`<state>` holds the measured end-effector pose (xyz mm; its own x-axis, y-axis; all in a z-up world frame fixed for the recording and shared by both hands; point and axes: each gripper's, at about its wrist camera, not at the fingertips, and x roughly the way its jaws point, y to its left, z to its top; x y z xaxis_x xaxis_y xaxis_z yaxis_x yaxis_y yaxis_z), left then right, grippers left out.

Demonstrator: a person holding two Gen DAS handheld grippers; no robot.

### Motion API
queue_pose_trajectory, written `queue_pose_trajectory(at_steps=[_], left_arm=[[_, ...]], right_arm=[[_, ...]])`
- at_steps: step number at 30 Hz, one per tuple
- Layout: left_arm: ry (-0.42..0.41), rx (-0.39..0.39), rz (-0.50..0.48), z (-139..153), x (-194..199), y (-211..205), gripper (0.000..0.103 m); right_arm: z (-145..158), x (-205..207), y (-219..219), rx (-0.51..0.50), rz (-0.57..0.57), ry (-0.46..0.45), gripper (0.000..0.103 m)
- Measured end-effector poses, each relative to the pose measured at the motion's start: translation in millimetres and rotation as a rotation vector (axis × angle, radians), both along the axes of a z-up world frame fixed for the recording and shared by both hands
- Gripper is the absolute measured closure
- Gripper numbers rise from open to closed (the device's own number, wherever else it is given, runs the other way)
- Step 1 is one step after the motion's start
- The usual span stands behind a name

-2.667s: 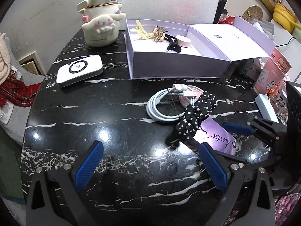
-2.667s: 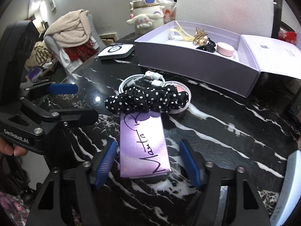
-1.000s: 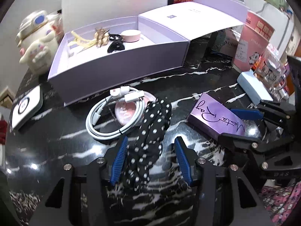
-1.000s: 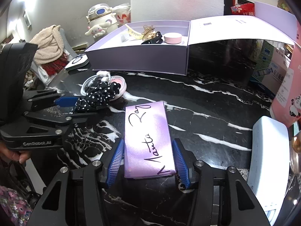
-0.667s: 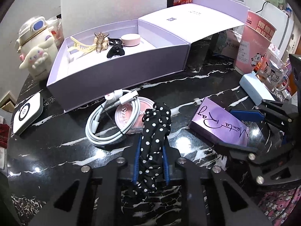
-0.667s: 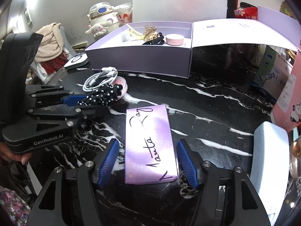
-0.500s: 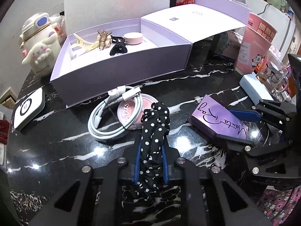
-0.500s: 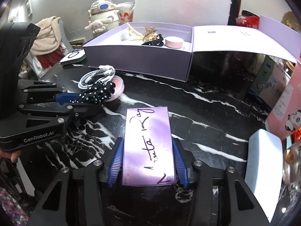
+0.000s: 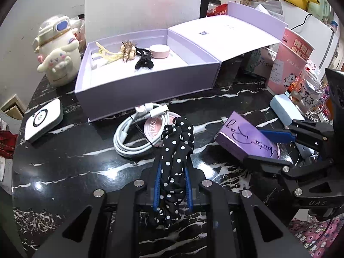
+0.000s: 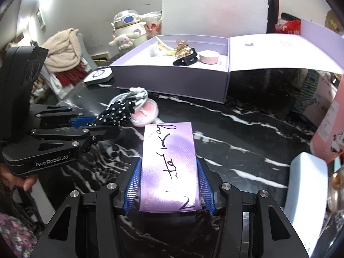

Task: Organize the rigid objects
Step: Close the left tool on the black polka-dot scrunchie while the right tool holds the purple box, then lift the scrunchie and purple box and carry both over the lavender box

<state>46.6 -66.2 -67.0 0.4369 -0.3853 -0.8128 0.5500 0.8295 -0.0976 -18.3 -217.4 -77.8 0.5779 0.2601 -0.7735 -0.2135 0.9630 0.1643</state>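
Note:
My left gripper is shut on a black polka-dot scrunchie, whose far end droops over a white coiled cable and a pink compact. My right gripper is shut on a flat purple box with black lettering, its blue pads pressing both long sides. From the left wrist, that purple box sits low over the black marble table in the right gripper. Behind stands an open lavender box holding hair clips and a pink round case.
A cartoon dog jar and a white square device sit at the left. A light blue case, a pink carton and a glass mug crowd the right edge. A white foam board stands behind the lavender box.
The left jaws, open around the scrunchie a second ago, have shut on it and risen slightly. The right jaws have closed onto the purple box.

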Motion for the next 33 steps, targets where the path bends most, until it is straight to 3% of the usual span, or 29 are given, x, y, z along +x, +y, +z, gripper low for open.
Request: queue_pose_trajectory(at_steps=[33], left_arm=[[-0.175, -0.047, 0.040, 82.2, 25.8, 6.6, 0.084]], right_arm=[[82.6, 21.8, 9.3, -0.110, 0.138, -0.164, 0.053]])
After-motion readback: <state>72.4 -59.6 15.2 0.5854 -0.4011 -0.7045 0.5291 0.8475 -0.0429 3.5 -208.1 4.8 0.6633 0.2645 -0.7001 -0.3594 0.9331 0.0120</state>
